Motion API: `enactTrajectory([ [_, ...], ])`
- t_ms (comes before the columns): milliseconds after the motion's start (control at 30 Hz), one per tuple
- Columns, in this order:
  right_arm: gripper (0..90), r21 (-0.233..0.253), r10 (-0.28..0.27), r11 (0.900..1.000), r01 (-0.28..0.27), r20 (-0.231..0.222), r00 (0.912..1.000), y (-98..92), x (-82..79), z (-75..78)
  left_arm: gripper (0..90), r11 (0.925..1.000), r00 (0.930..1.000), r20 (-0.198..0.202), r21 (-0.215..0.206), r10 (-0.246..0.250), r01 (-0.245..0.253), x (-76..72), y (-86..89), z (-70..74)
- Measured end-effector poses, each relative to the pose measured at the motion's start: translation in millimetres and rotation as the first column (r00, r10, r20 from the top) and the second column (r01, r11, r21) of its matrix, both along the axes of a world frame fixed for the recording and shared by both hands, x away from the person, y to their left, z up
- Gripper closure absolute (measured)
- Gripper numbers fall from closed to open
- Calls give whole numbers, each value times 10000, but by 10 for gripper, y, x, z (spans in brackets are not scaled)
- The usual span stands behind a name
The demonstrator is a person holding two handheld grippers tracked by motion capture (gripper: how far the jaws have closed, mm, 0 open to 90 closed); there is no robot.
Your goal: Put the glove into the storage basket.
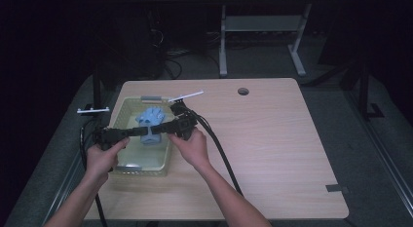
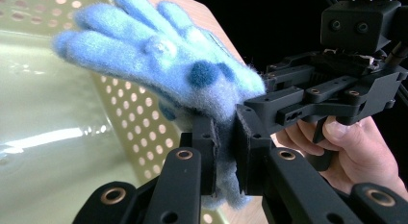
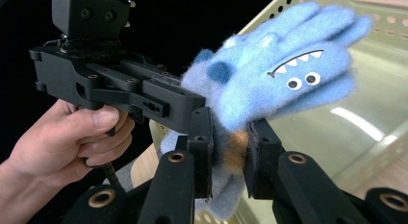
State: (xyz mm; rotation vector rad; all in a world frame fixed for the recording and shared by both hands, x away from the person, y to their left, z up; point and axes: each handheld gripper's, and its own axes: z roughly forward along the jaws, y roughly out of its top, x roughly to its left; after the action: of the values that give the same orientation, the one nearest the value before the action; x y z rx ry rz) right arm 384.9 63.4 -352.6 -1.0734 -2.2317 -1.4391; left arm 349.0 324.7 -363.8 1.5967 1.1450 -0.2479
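A fuzzy blue glove [image 1: 150, 117] with a monster face, white eyes and teeth [image 3: 293, 70], hangs over a pale yellow-green perforated basket [image 1: 141, 169] at the table's left. Both grippers pinch its cuff from opposite sides. My left gripper [image 1: 145, 133] comes in from the left and is shut on the cuff [image 2: 223, 137], with the glove's fingers [image 2: 144, 46] spreading up and left. My right gripper [image 1: 157, 129] comes in from the right and is shut on the same cuff [image 3: 230, 142]. Each gripper view shows the other gripper clamped alongside, held by a hand [image 2: 356, 152] [image 3: 67, 137].
The basket's holed wall [image 2: 130, 123] and shiny floor [image 3: 365, 113] lie behind the glove. A white strip [image 1: 187, 96] rests beside the basket's far corner, and another white piece [image 1: 92, 110] sits at the left. The table has a cable hole [image 1: 243, 91]. Black cables [image 1: 224, 154] trail toward me.
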Motion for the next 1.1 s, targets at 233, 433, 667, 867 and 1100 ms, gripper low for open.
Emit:
enactTrajectory([
  [233, 758, -68, 37, 10000, -36, 14, 10000, 126, 28, -46, 805, 9995, 9998, 14, 264, 175, -175, 8, 90, -32],
  [433, 758, -116, 17, 9999, -18, -104, 9999, 209, 71, -140, 805, 9986, 9996, -202, 498, 212, -201, 47, 140, -85],
  [667, 757, -197, 40, 9998, -47, -362, 9993, 291, 101, -241, 805, 9948, 9988, -458, 1008, 185, -138, 82, 200, -131],
  [867, 757, -141, 77, 9999, -86, -612, 9981, 358, 115, -314, 805, 9901, 9982, -561, 1398, 195, -114, 84, 240, -150],
  [1100, 754, -498, 266, 9983, -300, -668, 9974, 438, 123, -418, 805, 9881, 9940, -1047, 1527, 325, -162, 74, 272, -256],
])
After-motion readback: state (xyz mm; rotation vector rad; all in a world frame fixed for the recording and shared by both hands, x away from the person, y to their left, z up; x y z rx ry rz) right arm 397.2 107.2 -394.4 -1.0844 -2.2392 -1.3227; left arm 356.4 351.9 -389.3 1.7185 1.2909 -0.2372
